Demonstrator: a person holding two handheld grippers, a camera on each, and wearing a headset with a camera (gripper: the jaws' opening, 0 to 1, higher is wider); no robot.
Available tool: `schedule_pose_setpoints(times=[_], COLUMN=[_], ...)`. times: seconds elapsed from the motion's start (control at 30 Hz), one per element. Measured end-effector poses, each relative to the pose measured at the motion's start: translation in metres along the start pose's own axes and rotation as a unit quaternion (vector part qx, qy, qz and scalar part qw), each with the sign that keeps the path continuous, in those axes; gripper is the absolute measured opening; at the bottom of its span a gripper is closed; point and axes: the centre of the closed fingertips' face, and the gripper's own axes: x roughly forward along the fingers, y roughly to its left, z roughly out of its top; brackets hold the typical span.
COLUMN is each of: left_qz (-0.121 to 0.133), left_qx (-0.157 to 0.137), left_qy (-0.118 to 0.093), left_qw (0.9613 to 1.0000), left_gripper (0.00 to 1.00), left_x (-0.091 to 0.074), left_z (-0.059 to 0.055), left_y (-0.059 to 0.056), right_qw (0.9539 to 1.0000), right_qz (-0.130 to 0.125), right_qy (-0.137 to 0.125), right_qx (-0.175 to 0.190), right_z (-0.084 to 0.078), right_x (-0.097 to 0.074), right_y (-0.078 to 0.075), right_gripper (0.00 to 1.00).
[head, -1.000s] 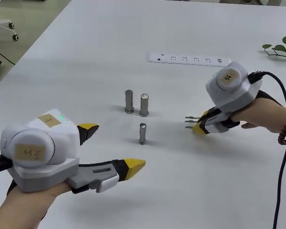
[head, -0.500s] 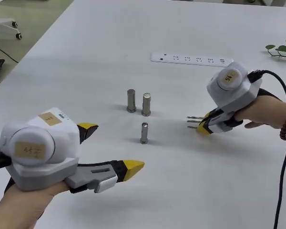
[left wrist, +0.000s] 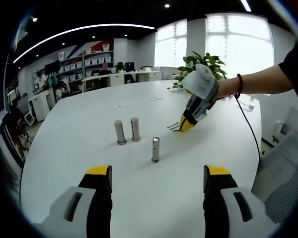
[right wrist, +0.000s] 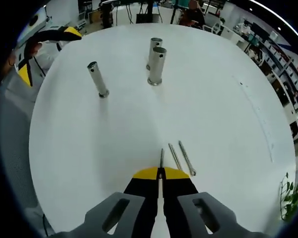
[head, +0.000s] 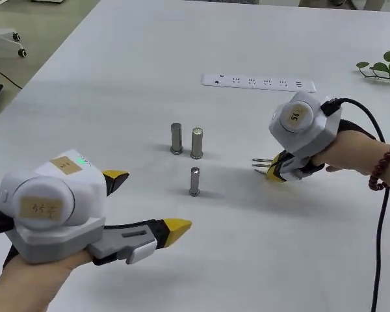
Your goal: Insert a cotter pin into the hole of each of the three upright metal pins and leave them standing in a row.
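Three upright metal pins stand on the white table: two side by side [head: 176, 138] [head: 197, 143] and one nearer [head: 194, 181]. In the right gripper view they show as pins [right wrist: 154, 49] [right wrist: 157, 66] [right wrist: 98, 79]. My right gripper [head: 273, 173] rests low on the table to their right, shut on a cotter pin [right wrist: 161, 157] that sticks out from its tips. Two more cotter pins [right wrist: 175, 156] [right wrist: 186, 157] lie beside it. My left gripper [head: 148, 201] hovers at the near left, open and holding nothing, its jaws [left wrist: 158, 173] pointing at the pins.
A white power strip [head: 259, 82] lies at the back of the table. A green plant [head: 383, 65] is at the far right edge. A black cable [head: 380, 221] trails from the right gripper down the right side.
The right gripper's body has tipped and shifted slightly left, its tips staying by the cotter pins. The left gripper and the three metal pins have barely moved.
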Motion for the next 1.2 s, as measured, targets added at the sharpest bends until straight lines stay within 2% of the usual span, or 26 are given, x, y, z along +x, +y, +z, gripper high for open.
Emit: schedule_pose_setpoints(times=[0.03, 0.1, 0.27, 0.33, 0.5, 0.73, 0.87, 0.93, 0.97, 1.03, 1.13, 1.2], left_qz=[-0.002, -0.004, 0.004, 0.006, 0.010, 0.003, -0.005, -0.010, -0.012, -0.019, -0.027, -0.034], left_qx=[-0.012, -0.014, -0.008, -0.006, 0.006, 0.012, 0.015, 0.018, 0.018, 0.017, 0.021, 0.020], left_qy=[-0.009, -0.012, -0.005, -0.004, 0.002, 0.006, 0.007, 0.004, 0.004, 0.004, -0.005, -0.009], left_qw=[0.9999, 0.9998, 1.0000, 1.0000, 0.9999, 0.9999, 0.9998, 0.9998, 0.9998, 0.9997, 0.9994, 0.9992], left_gripper=[0.71, 0.70, 0.70, 0.70, 0.69, 0.62, 0.61, 0.59, 0.58, 0.56, 0.55, 0.54], left_x=[0.000, 0.000, 0.000, -0.001, -0.002, 0.001, 0.004, 0.005, 0.005, 0.006, 0.008, 0.010], left_z=[0.002, 0.002, 0.001, 0.001, 0.002, 0.003, 0.006, 0.009, 0.010, 0.014, 0.021, 0.025], left_y=[0.000, 0.001, 0.006, 0.006, 0.006, 0.003, 0.001, 0.001, 0.000, -0.002, -0.006, -0.009], right_qw=[1.0000, 0.9999, 0.9997, 0.9993, 0.9979, 0.9932, 0.9910, 0.9896, 0.9880, 0.9867, 0.9845, 0.9824], right_qz=[-0.002, -0.007, -0.014, -0.019, -0.037, -0.062, -0.067, -0.065, -0.065, -0.067, -0.069, -0.071], right_qy=[0.000, -0.001, -0.005, -0.021, -0.030, -0.074, -0.094, -0.115, -0.125, -0.131, -0.143, -0.149], right_qx=[-0.001, -0.008, -0.021, -0.024, -0.045, -0.065, -0.067, -0.056, -0.062, -0.068, -0.075, -0.087], right_z=[0.000, 0.000, 0.001, 0.005, 0.006, 0.022, 0.030, 0.037, 0.042, 0.046, 0.050, 0.054], right_x=[0.000, -0.001, -0.004, -0.007, -0.015, -0.032, -0.039, -0.041, -0.045, -0.050, -0.048, -0.054], right_y=[0.000, 0.002, 0.002, 0.004, 0.005, 0.005, 0.010, 0.012, 0.015, 0.021, 0.022, 0.029], right_gripper=[0.00, 0.00, 0.00, 0.00, 0.00, 0.00, 0.00, 0.00, 0.00, 0.00, 0.00, 0.00])
